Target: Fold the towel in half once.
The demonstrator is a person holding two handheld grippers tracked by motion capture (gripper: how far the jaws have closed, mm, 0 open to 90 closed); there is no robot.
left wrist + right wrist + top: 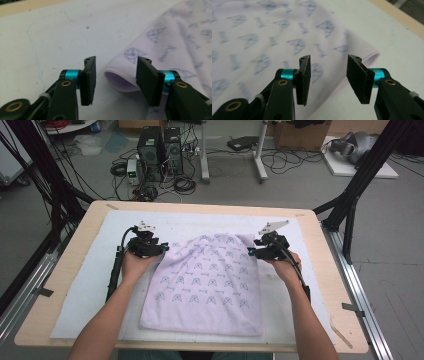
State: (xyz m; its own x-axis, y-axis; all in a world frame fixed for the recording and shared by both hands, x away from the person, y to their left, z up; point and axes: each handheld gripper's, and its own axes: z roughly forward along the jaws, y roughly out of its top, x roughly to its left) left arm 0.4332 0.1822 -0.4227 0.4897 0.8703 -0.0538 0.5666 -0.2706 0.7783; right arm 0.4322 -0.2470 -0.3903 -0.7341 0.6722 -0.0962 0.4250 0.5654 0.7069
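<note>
a: cloth (pixel 205 285) sits in the middle of the white mat (pixel 85 285) on the table (pixel 65 265), pale purple with a small printed pattern, the far end narrower than the near end.

b: and the tongs?

a: left gripper (pixel 116 77) has its jaws apart, a rolled corner of the cloth between them but not pinched. right gripper (pixel 328 77) is open too, hanging over the cloth's far right edge, nothing between the pads.

b: what could go wrong?

a: my guess is a bad bite. the left corner looks doubled over, so closing there might catch just one layer or push the fold away. on the right the edge is thin and flat on the mat, so the pads could slip over it.

b: anything hard to read?

a: how many layers the cloth has. the right gripper view is blurred, so i can't tell whether the pads touch the fabric.
</note>
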